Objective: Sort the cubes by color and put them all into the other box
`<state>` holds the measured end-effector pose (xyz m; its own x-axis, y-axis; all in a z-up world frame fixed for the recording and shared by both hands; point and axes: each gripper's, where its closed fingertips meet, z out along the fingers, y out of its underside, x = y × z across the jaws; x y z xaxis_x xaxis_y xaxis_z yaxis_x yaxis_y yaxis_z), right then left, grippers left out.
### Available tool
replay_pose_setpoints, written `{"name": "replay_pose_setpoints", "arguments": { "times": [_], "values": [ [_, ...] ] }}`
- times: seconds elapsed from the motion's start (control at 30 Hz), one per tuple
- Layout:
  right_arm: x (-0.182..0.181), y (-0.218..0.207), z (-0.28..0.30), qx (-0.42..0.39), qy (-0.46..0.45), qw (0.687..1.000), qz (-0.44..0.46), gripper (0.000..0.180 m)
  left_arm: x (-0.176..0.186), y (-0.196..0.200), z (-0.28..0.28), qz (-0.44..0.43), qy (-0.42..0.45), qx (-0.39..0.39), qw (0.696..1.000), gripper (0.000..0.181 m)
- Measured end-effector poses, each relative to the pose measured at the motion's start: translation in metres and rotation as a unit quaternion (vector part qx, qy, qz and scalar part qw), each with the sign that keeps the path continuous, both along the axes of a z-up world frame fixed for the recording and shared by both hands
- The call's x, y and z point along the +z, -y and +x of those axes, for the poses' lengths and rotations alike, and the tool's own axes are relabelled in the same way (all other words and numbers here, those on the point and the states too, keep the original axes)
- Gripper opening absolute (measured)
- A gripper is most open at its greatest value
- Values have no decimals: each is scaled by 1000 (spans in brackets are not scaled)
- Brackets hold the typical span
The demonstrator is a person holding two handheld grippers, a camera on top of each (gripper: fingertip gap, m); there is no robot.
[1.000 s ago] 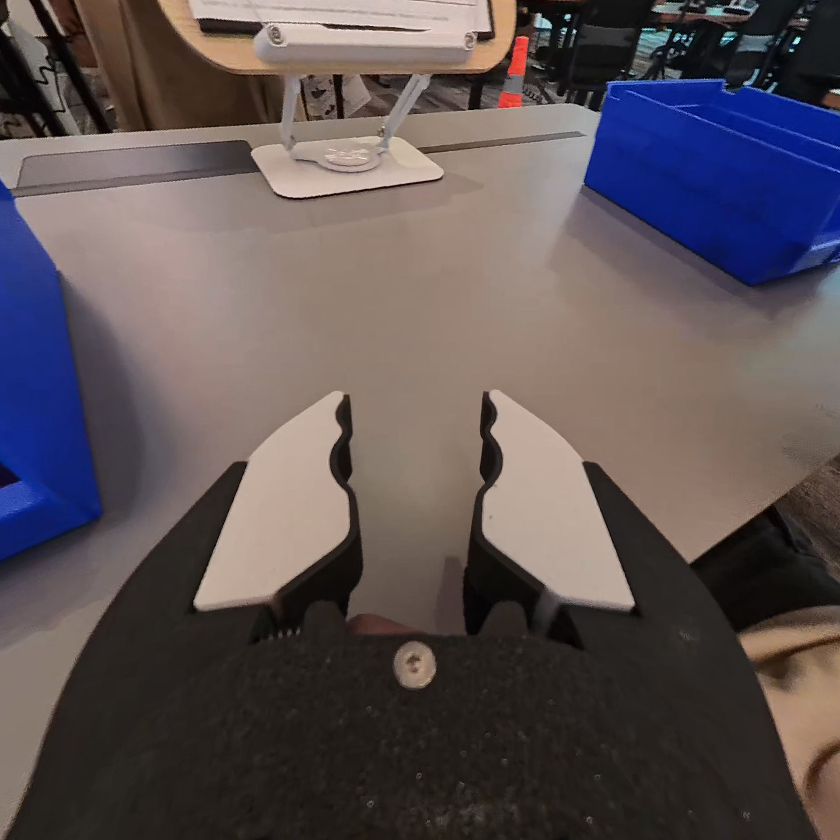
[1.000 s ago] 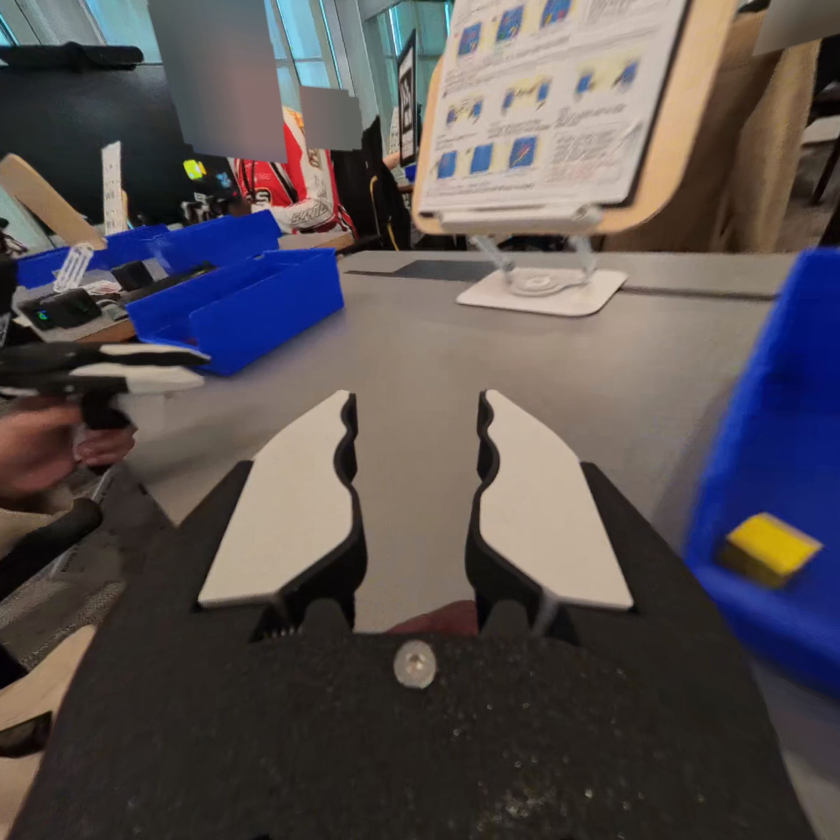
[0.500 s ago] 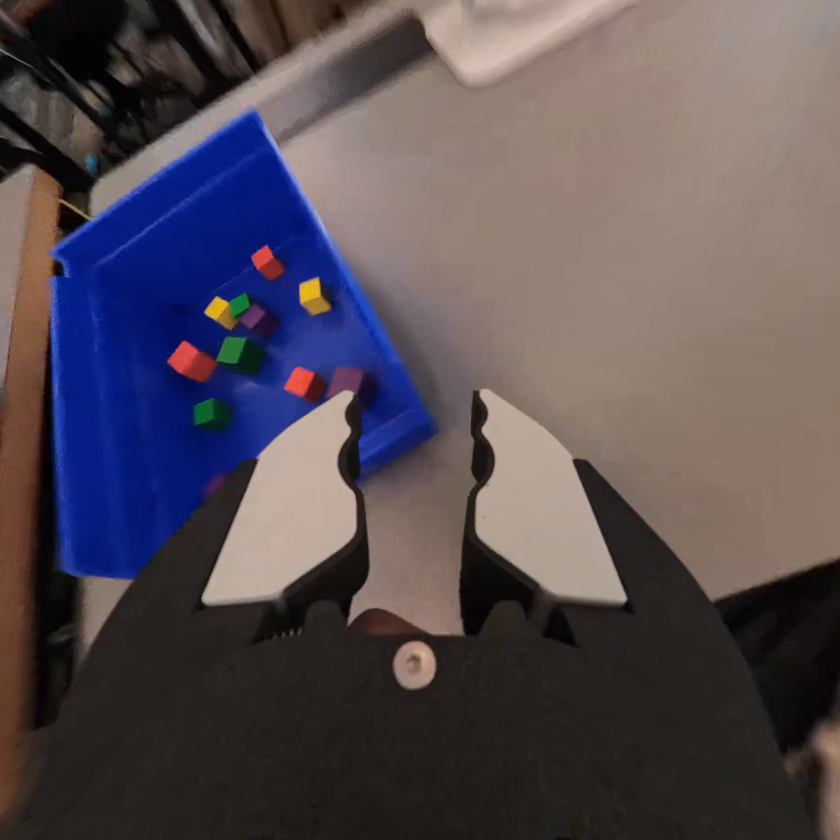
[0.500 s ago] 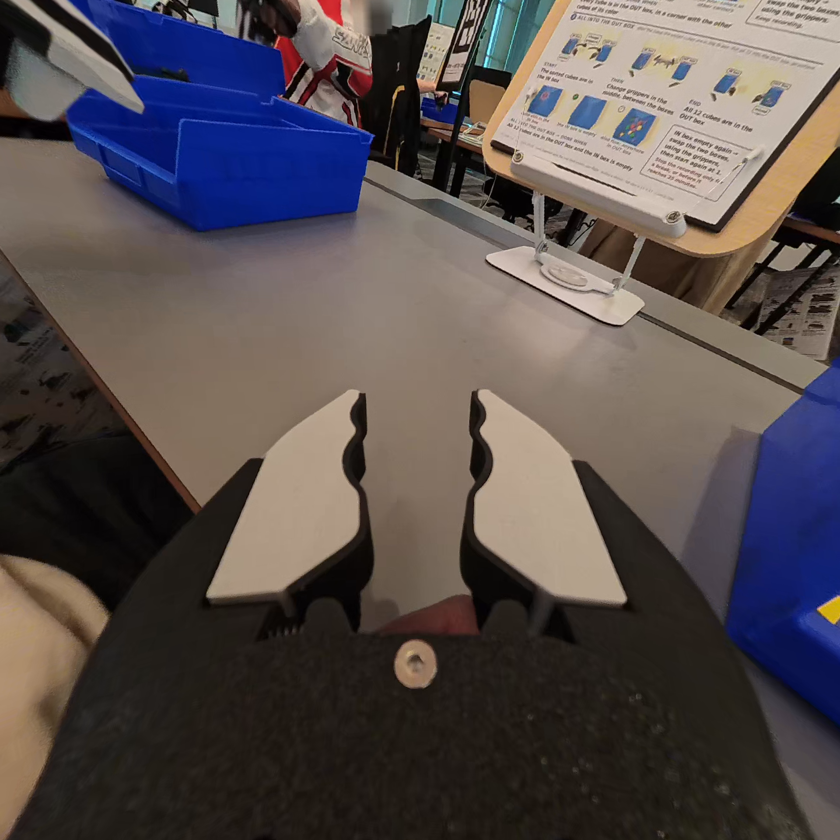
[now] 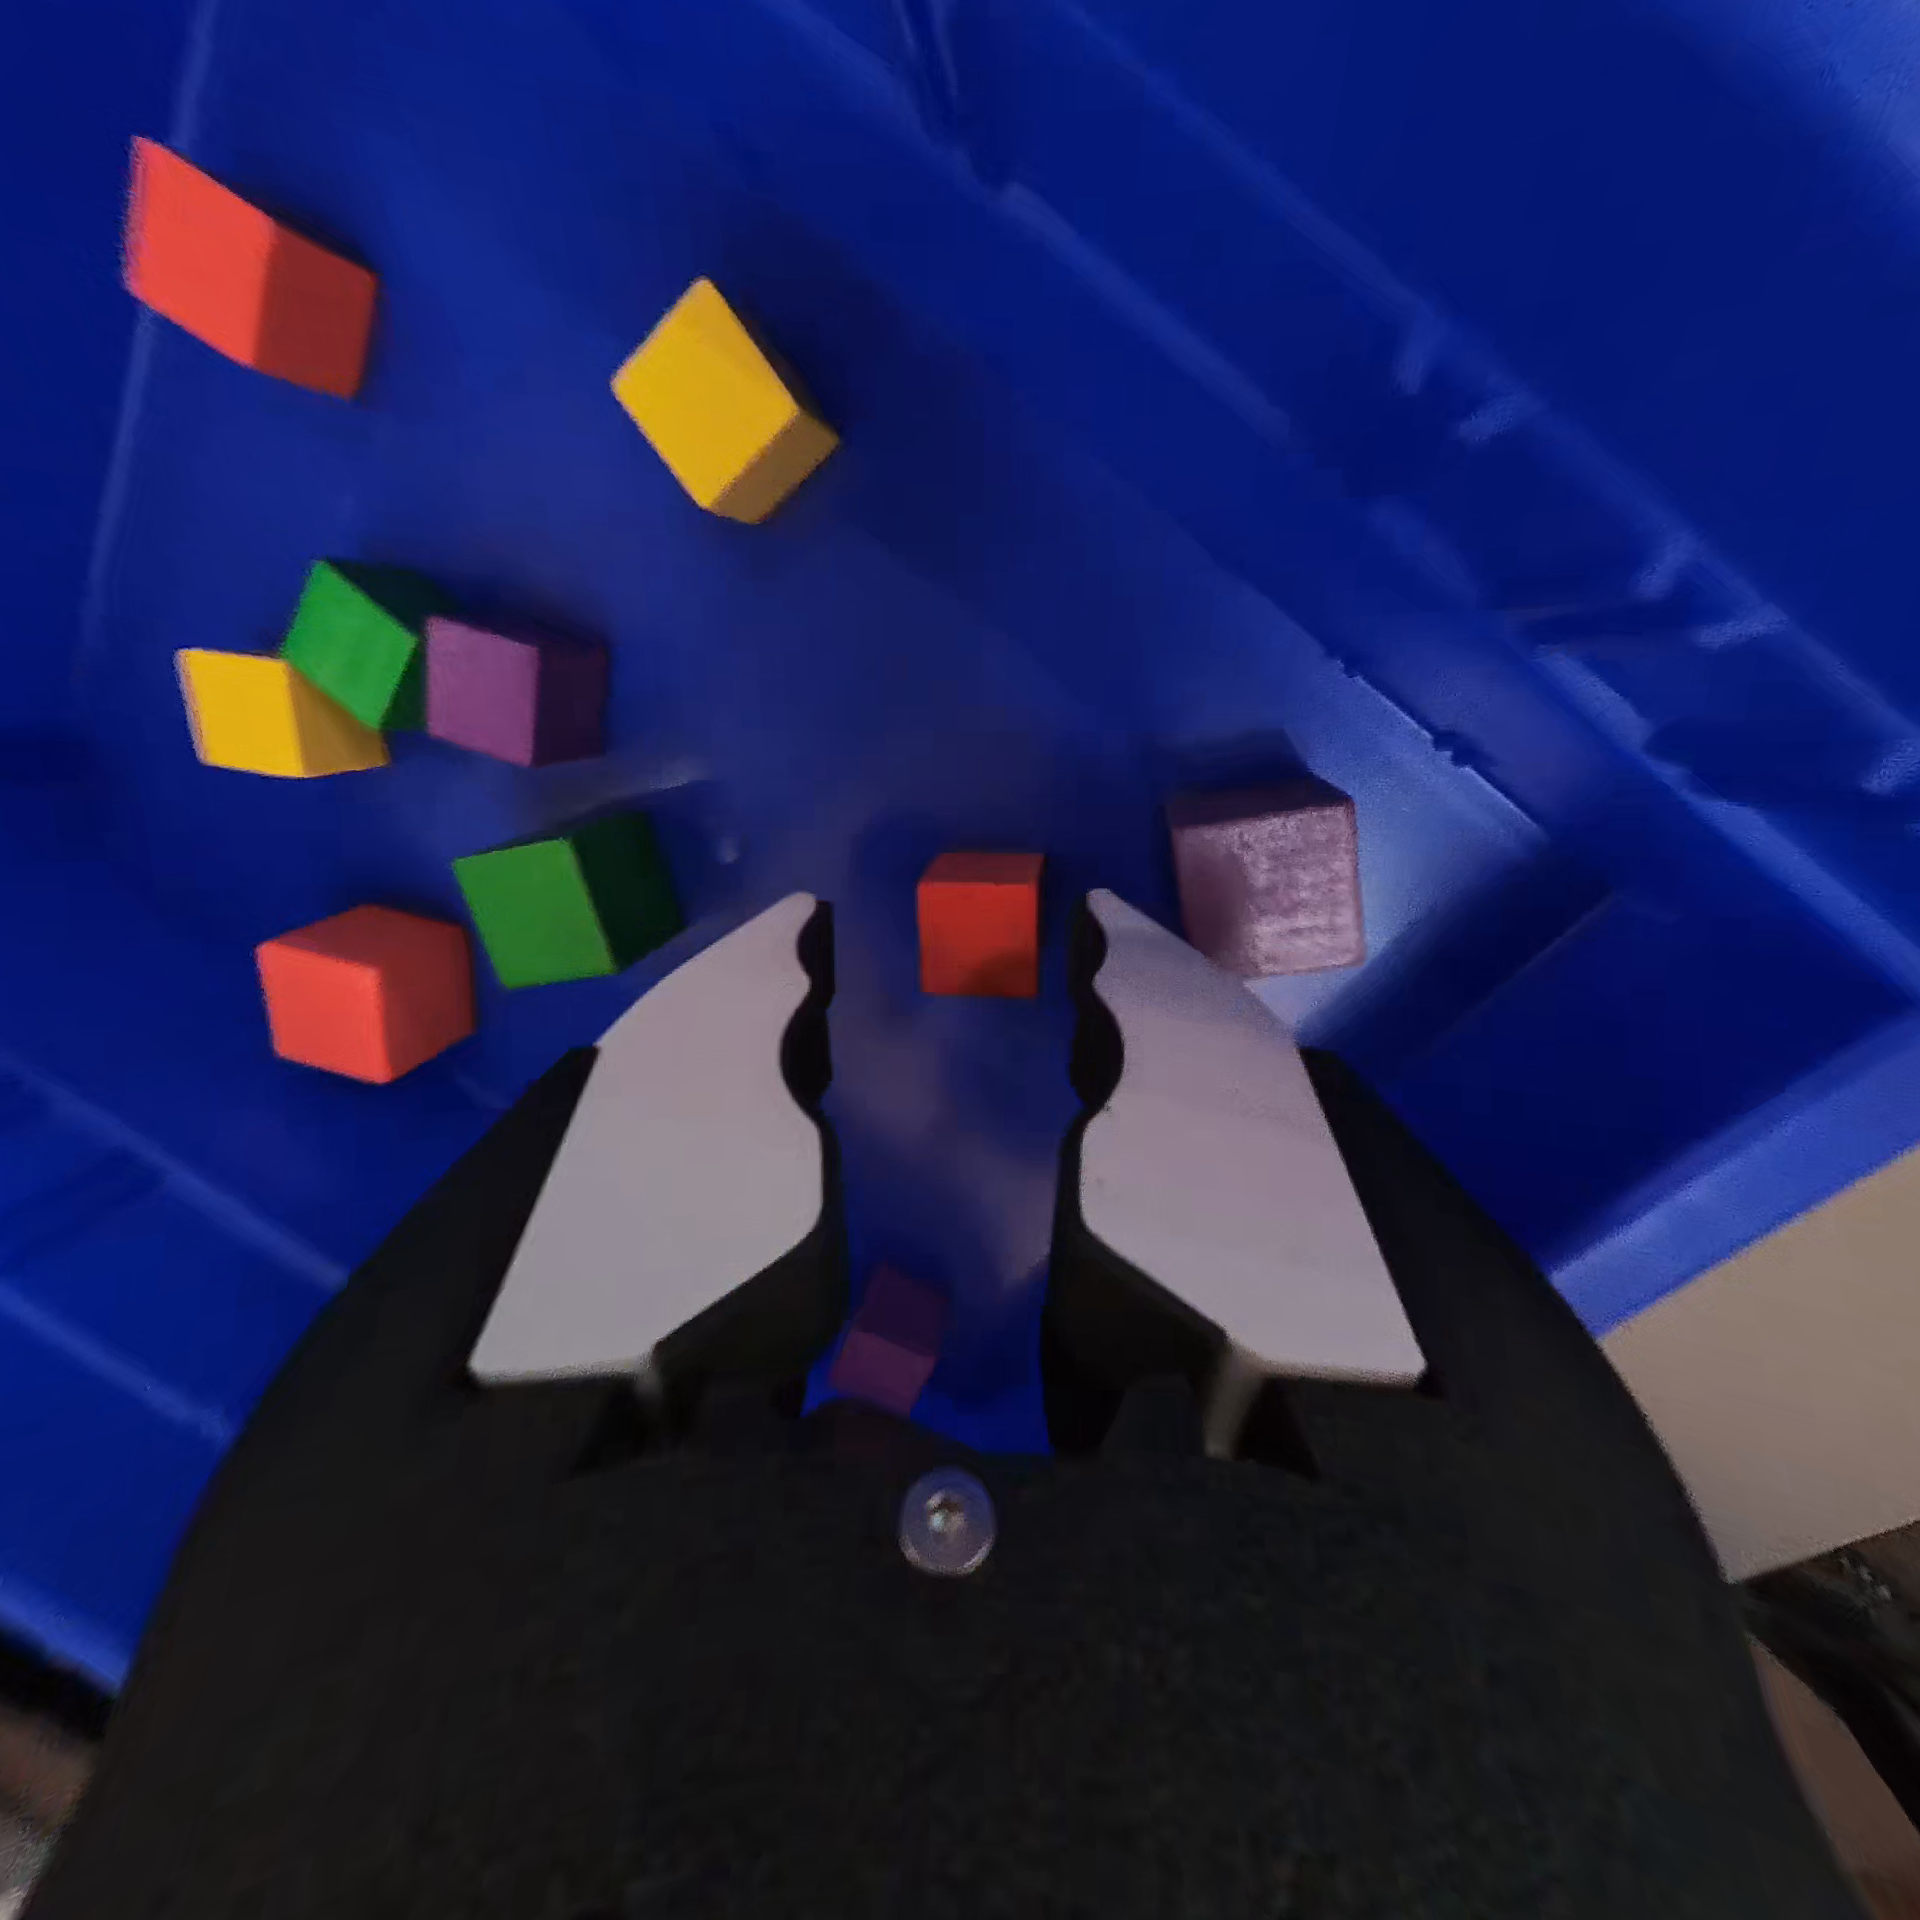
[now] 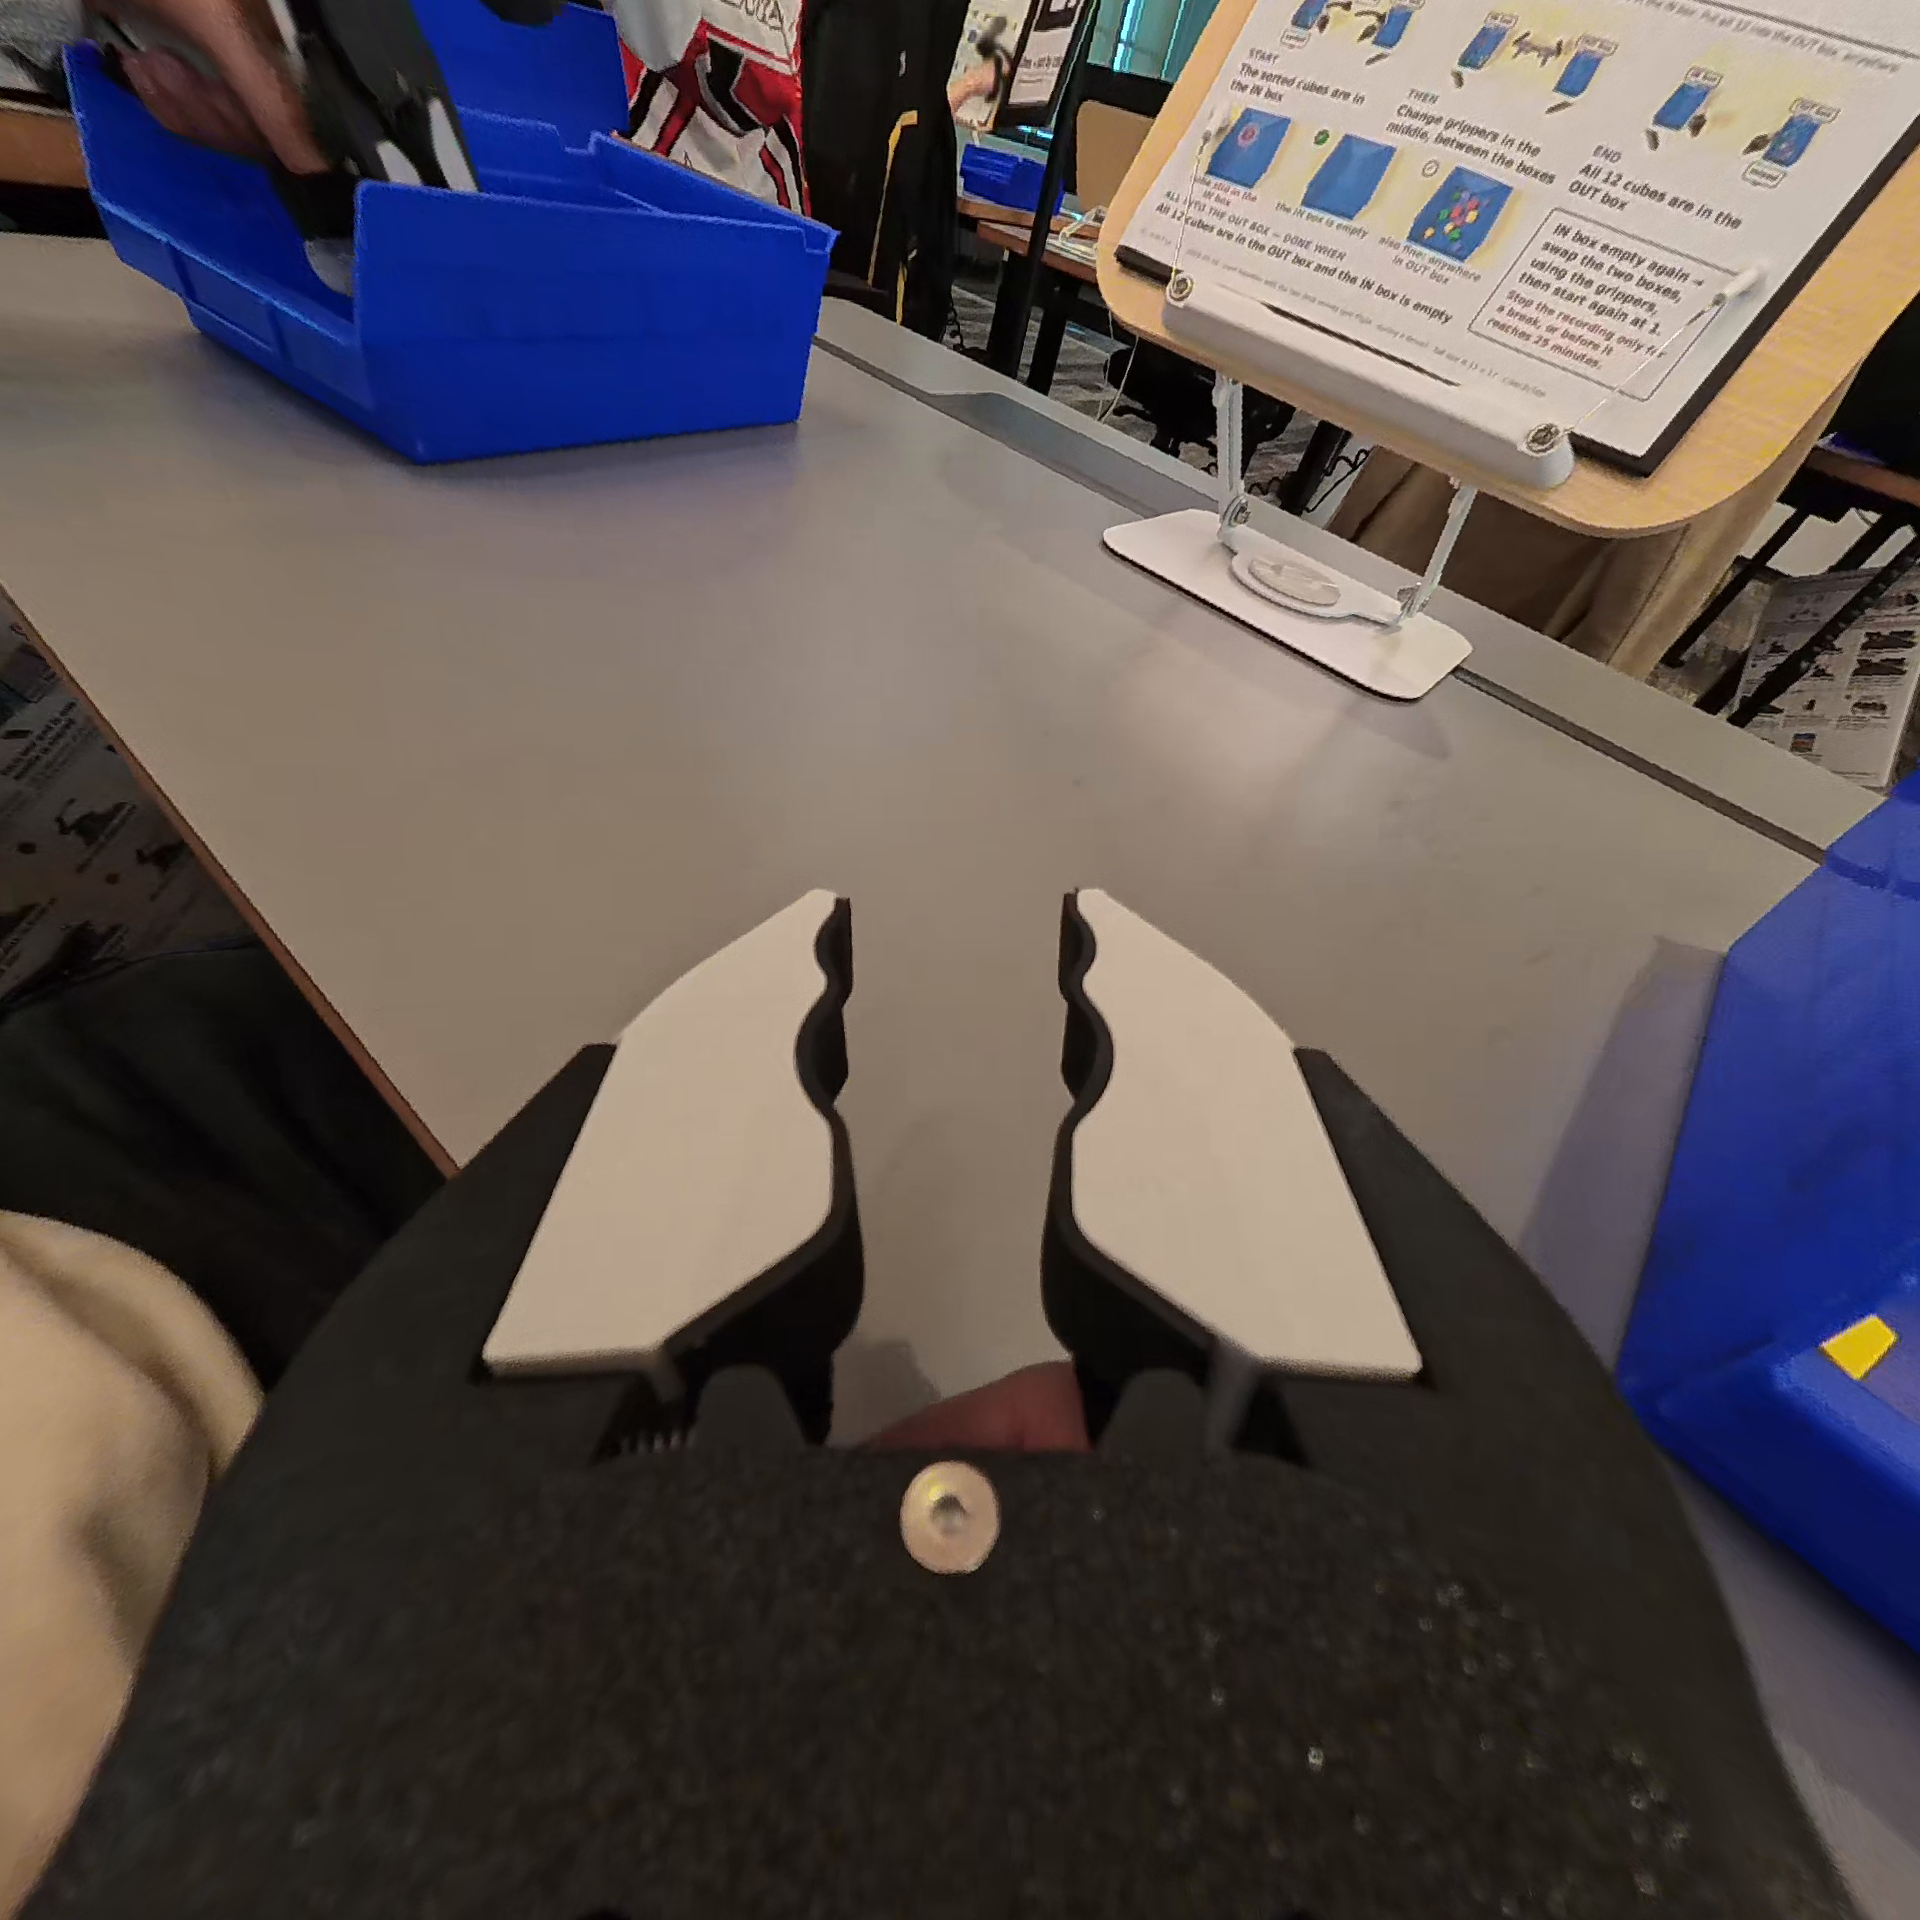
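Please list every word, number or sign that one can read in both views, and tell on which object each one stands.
I do not copy out writing; these things bear it.
Instruction sheet on the wooden board: printed lines with small pictures, legible.
Red and white jacket: letters, cut off by the frame edge.
Printed pages beyond the table: too small to read.
Left wrist view, inside the blue box: no writing.

red cube (image 5: 979,923) flanks: left free | right purple cube (image 5: 1265,891), seemingly close
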<state>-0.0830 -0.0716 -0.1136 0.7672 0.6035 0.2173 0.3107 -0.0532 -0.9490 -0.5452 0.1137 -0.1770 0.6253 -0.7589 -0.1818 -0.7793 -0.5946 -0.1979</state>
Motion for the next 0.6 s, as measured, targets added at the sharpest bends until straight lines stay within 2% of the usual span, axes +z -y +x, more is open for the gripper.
{"name": "replay_pose_setpoints", "arguments": {
  "times": [0.07, 0.17, 0.27, 0.37, 0.43, 0.5, 0.6],
  "values": [
    [-3, 0, -1, 3, -2, 1000, -9, 38, -9, 3, 8, -28, 17, -4, 999, 22],
    [-2, 0, -2, 6, -2, 1000, -9, 36, -9, 11, 4, -42, -7, -8, 999, 22],
    [-1, 0, 0, 4, -1, 1000, -5, 34, 10, 12, 5, 16, -7, -11, 1000, 22],
    [-1, -2, 3, 0, -9, 1000, -13, 33, 56, 17, 28, 132, 71, -10, 989, 22],
    [0, -2, 4, 2, -20, 1000, -17, 33, 95, 27, 52, 224, 158, -4, 962, 22],
    [1, -2, 5, 3, -25, 999, -19, 33, 126, 49, 81, 295, 268, 1, 917, 22],
    [1, -3, 5, 2, -28, 999, -22, 33, 143, 90, 125, 338, 398, 10, 853, 22]
  ]
}}
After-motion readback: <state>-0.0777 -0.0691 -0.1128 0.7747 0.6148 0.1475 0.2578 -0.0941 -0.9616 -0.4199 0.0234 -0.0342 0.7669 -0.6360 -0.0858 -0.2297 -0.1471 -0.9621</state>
